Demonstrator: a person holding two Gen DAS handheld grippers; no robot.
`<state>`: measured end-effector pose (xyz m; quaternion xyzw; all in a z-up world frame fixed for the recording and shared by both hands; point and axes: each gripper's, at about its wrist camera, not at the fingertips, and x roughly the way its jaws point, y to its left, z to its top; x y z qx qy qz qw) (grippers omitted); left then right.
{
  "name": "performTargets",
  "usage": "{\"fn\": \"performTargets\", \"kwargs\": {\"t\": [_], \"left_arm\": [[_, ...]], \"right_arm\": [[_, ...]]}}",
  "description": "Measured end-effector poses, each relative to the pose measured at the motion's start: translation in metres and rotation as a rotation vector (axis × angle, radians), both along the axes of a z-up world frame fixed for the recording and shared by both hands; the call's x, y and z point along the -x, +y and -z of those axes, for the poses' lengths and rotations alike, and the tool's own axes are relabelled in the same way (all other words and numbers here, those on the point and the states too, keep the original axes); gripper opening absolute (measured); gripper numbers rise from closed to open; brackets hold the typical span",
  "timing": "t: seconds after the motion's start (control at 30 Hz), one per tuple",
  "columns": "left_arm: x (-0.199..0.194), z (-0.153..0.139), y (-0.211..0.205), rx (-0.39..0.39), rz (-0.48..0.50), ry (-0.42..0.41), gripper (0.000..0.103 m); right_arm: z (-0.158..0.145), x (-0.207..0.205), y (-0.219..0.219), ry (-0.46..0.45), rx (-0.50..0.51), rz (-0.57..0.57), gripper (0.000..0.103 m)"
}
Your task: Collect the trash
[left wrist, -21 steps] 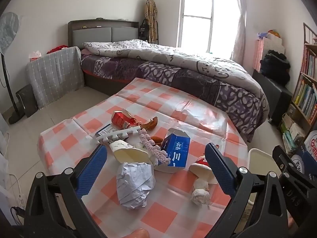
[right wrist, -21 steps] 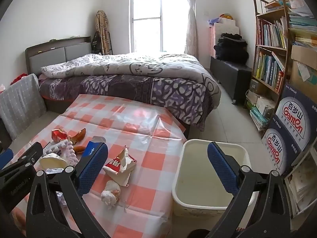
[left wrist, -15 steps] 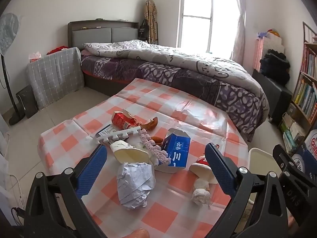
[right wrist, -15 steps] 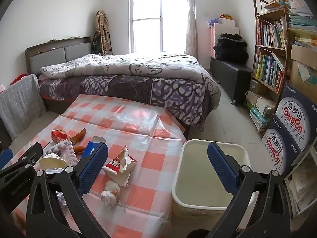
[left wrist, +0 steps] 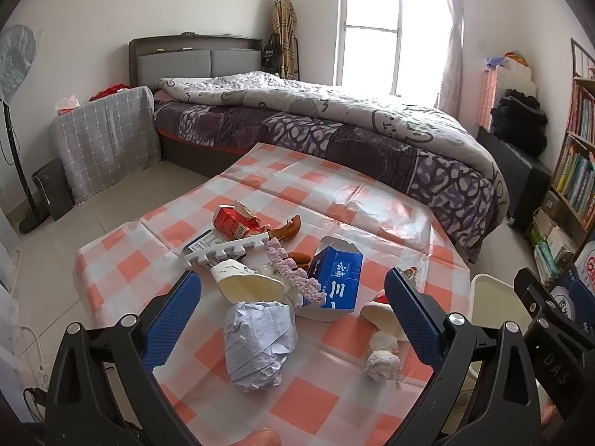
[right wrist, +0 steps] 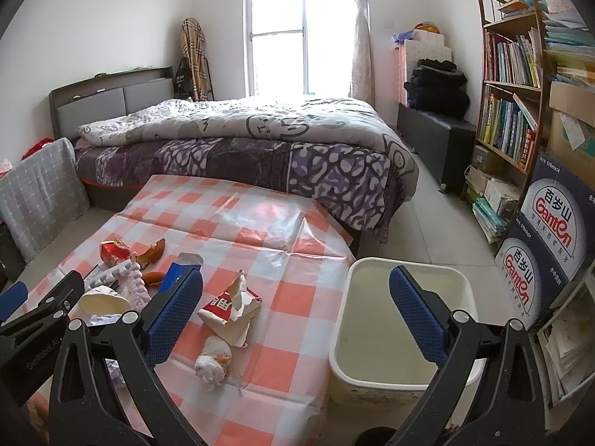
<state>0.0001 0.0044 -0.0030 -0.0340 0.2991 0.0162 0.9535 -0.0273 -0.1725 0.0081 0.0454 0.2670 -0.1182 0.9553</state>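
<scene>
Trash (left wrist: pixel 260 342) lies heaped on the counter (left wrist: pixel 334 200) beside the empty bin (right wrist: pixel 401 334); left gripper (left wrist: pixel 293 308) and right gripper (right wrist: pixel 297 308) hover released, ready to pick.

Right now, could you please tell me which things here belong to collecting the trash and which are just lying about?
For the job: paper wad, blue carton, red carton, cup, tissue ball, torn packet, peel, bin.

Lying about: bed, bookshelf, fan.
</scene>
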Motion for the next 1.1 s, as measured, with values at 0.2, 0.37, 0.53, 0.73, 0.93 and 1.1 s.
{"fn": "performTargets", "kwargs": {"t": [0.2,0.37,0.53,0.73,0.93,1.1], "left_arm": [[0.0005,0.0013,-0.0007,0.008,-0.001,-0.007,0.096],[0.0000,0.0018,-0.0003,0.014,0.000,-0.001,0.096],[0.0002,0.0023,-0.0001,0.019,0.001,-0.005,0.096],[-0.0001,0.0025,-0.0002,0.027,0.001,-0.002,0.096],[-0.0004,0.0025,-0.0005,0.030,0.001,-0.002,0.096],[-0.0005,0.0020,-0.0003,0.034,0.001,-0.001,0.096]], "right_arm": [[0.0016,-0.0003,-0.0002,0.004,-0.008,0.004,0.096],[0.0015,-0.0004,-0.0004,0.003,-0.007,0.004,0.096],[0.0018,-0.0004,-0.0005,0.004,-0.010,0.005,0.096],[0.0043,-0.0008,0.0011,0.010,-0.018,0.007,0.096],[0.0038,-0.0009,0.0003,0.008,-0.018,0.007,0.096],[0.0043,-0.0008,0.0011,0.008,-0.018,0.007,0.096]]}}
